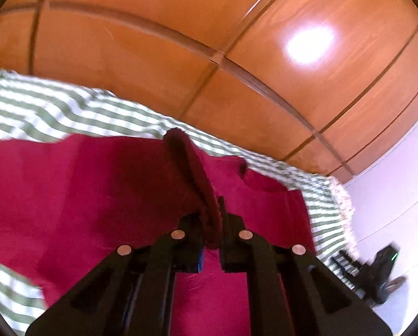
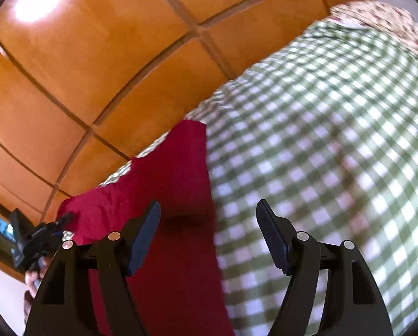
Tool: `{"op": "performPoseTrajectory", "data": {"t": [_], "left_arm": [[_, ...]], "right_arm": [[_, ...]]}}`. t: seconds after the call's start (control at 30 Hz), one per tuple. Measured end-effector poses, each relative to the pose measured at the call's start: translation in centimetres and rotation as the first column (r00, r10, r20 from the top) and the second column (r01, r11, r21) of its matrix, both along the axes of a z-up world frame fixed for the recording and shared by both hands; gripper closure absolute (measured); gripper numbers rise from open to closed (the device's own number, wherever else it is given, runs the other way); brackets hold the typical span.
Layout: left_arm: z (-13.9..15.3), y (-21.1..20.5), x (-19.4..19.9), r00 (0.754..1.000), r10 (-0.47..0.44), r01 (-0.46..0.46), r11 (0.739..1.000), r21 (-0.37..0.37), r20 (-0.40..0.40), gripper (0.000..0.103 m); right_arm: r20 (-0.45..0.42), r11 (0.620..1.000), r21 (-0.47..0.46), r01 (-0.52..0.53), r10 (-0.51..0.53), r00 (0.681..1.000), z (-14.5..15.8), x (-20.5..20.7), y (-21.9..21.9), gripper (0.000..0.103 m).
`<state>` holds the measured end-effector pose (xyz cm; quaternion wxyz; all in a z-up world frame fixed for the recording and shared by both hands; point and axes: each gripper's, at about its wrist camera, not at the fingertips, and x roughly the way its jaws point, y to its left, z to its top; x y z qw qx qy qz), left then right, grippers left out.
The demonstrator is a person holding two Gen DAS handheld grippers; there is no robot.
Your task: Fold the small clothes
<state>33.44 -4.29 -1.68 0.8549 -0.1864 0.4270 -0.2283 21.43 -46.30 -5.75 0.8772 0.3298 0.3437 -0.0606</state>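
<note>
A dark red garment [image 1: 102, 196] lies spread on a green-and-white checked bedcover [image 1: 41, 112]. My left gripper [image 1: 213, 224] is shut on a raised edge of the red garment [image 1: 192, 168], which stands up in a fold between its jaws. In the right wrist view the red garment [image 2: 175, 184] lies left of centre, its straight edge running down the frame. My right gripper [image 2: 209, 224] is open and empty, just above that edge; its left finger [image 2: 147, 229] is over the red cloth, its right finger [image 2: 270, 232] over the bedcover [image 2: 320, 140].
A wooden panelled wardrobe [image 1: 181, 28] stands behind the bed. The other gripper [image 1: 376, 268] shows at the far right of the left wrist view, and at the far left of the right wrist view [image 2: 38, 238]. A floral pillow [image 2: 382, 16] lies at the bed's far end.
</note>
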Motion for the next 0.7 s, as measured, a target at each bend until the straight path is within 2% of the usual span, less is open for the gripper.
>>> {"op": "performPoseTrajectory", "data": {"t": [0.2,0.27,0.3,0.37,0.43,0.5,0.57,0.63,0.67,0.7], "left_arm": [[-3.5,1.1,0.5,0.998,0.042,-0.035,0.988,0.148,-0.048,0.096],[-4.8,1.2,0.5,0.997,0.059,-0.046,0.977,0.209,-0.055,0.096],[-5.6,1.1,0.5,0.995,0.077,-0.058,0.964,0.259,-0.063,0.096],[-6.8,1.0,0.2,0.993,0.095,-0.070,0.950,0.303,-0.066,0.096],[-7.4,1.0,-0.1,0.993,0.102,-0.081,0.949,0.306,-0.052,0.095],[-7.4,1.1,-0.3,0.992,0.116,-0.097,0.947,0.305,-0.047,0.093],[-7.3,1.5,-0.3,0.989,0.131,-0.109,0.954,0.279,-0.061,0.091],[-7.0,2.2,-0.9,0.985,0.150,-0.126,0.961,0.248,-0.081,0.081],[-6.7,2.7,-1.3,0.982,0.170,-0.146,0.961,0.235,-0.084,0.068],[-6.4,3.8,-2.1,0.977,0.196,-0.175,0.963,0.205,-0.086,0.065]], "right_arm": [[-0.001,0.989,-0.075,-0.128,0.128,0.992,0.6,5.8,4.5,0.034],[-0.054,0.969,-0.179,-0.169,0.162,0.985,0.0,8.1,6.6,0.037],[-0.081,0.963,-0.201,-0.178,0.165,0.983,-0.6,8.9,7.2,0.037],[-0.164,0.950,-0.241,-0.200,0.163,0.973,-2.8,10.7,8.3,0.038],[-0.203,0.925,-0.316,-0.211,0.151,0.967,-4.5,11.3,9.4,0.037],[-0.188,0.876,-0.432,-0.217,0.148,0.971,-5.1,11.0,11.0,0.032],[-0.200,0.849,-0.480,-0.220,0.138,0.970,-5.2,11.1,11.8,0.029],[-0.196,0.852,-0.476,-0.217,0.138,0.971,-5.2,11.1,11.7,0.029],[-0.193,0.853,-0.476,-0.216,0.139,0.971,-5.2,11.0,11.6,0.028],[-0.194,0.851,-0.478,-0.217,0.139,0.971,-5.2,10.9,11.6,0.028]]}}
